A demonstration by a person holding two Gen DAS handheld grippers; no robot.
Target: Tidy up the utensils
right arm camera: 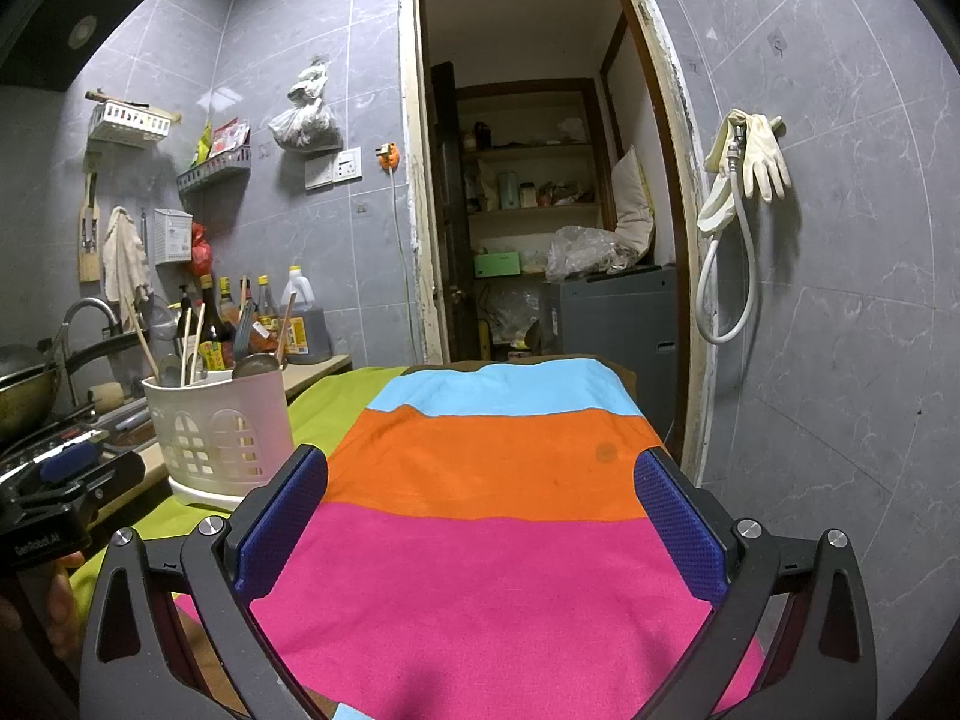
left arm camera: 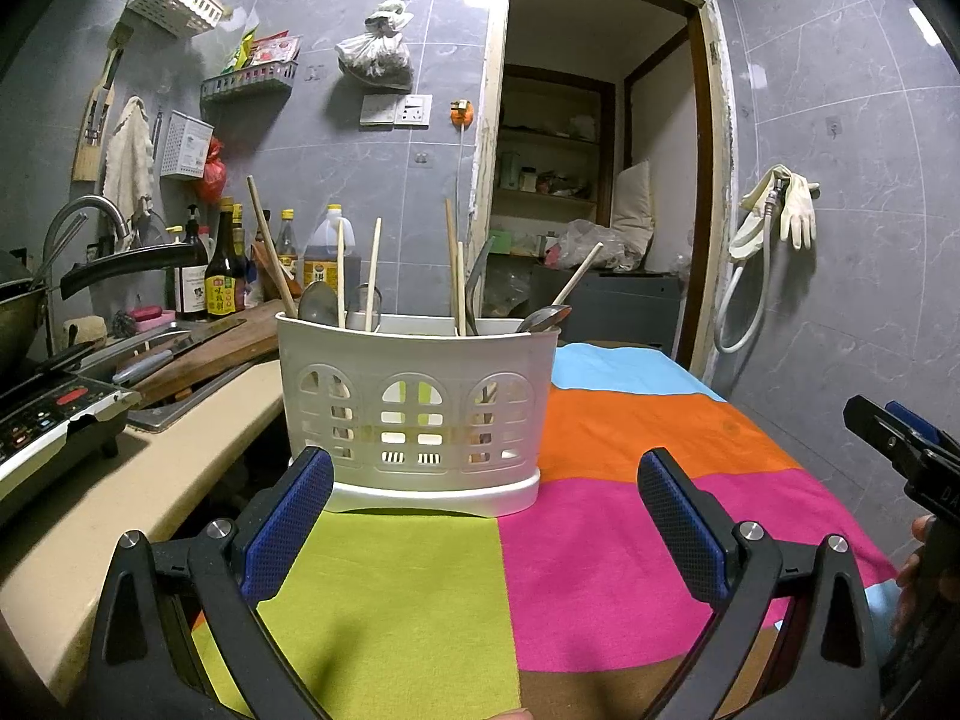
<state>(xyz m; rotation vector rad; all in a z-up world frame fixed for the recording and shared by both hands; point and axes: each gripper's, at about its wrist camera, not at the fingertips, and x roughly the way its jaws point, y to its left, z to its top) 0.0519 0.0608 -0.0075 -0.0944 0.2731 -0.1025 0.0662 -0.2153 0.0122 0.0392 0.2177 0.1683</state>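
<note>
A white slotted utensil caddy [left arm camera: 414, 408] stands on its drip tray at the left edge of the striped cloth [left arm camera: 600, 540]. Wooden chopsticks [left arm camera: 373, 267] and metal spoons [left arm camera: 543, 318] stick up out of it. My left gripper [left arm camera: 483, 492] is open just in front of the caddy, nothing between its blue pads. In the right wrist view the caddy [right arm camera: 219, 426] sits at the left, and my right gripper [right arm camera: 480, 492] is open over the pink and orange stripes [right arm camera: 480, 570], holding nothing. The right gripper's body [left arm camera: 900, 450] shows at the right edge of the left wrist view.
A beige counter [left arm camera: 150, 468] to the left carries an induction cooker [left arm camera: 54, 414], a wok [left arm camera: 18, 312], a sink with faucet [left arm camera: 90, 216], a cutting board with knife [left arm camera: 198, 348] and sauce bottles [left arm camera: 222, 276]. An open doorway [left arm camera: 600, 180] lies behind; gloves and a hose [left arm camera: 774, 216] hang on the right wall.
</note>
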